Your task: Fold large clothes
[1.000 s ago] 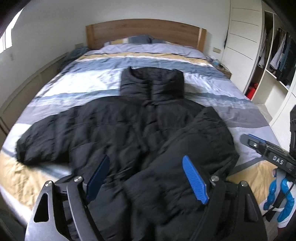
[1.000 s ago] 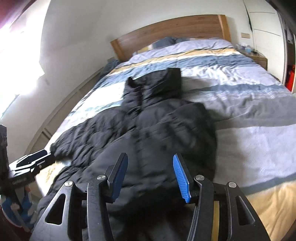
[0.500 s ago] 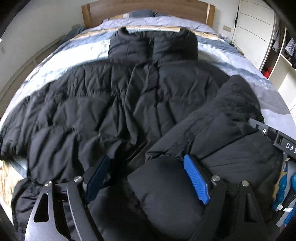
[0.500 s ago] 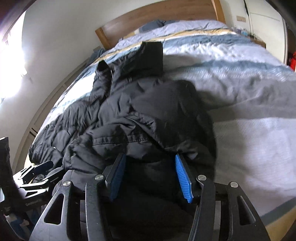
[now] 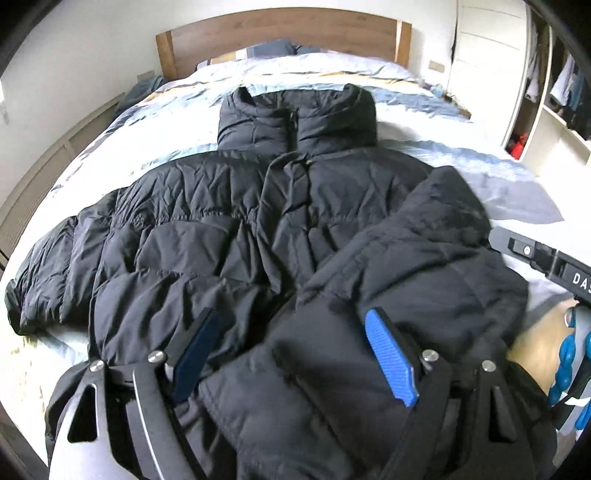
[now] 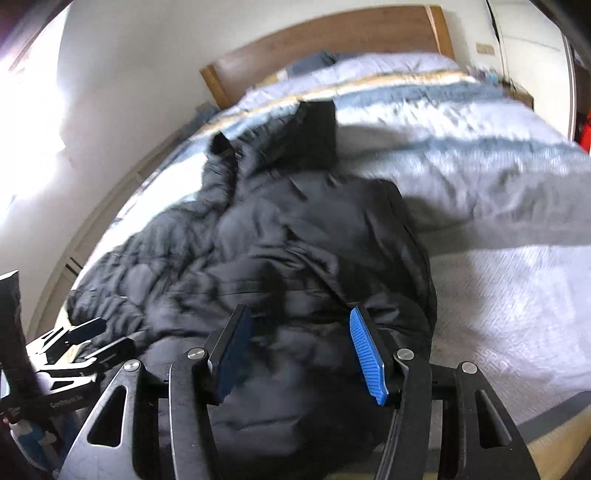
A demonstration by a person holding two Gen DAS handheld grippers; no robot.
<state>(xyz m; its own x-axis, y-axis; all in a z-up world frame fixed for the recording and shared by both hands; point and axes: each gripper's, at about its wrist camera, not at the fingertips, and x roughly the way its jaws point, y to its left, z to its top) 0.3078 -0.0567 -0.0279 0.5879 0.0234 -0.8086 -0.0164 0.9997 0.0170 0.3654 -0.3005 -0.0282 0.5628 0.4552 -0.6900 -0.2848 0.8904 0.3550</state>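
A large black puffer jacket (image 5: 258, 229) lies front-up on the bed, collar toward the headboard. Its left sleeve stretches out to the left; its right sleeve (image 5: 417, 266) is folded in over the body. My left gripper (image 5: 291, 350) is open, its blue pads either side of the jacket's bottom hem near the folded sleeve's cuff. My right gripper (image 6: 299, 354) is open over the jacket's (image 6: 295, 236) lower right part, fabric bulging between the pads. The right gripper also shows at the right edge of the left wrist view (image 5: 546, 258).
The bed has a striped grey, blue and tan duvet (image 6: 498, 206) and a wooden headboard (image 5: 280, 33). An open wardrobe with shelves and hanging clothes (image 5: 554, 96) stands on the right. A wall runs along the bed's left side.
Both grippers dropped close to the jacket's lower hem, then pulled back a little. The view is slightly wider than half a second ago. The pads stay apart.
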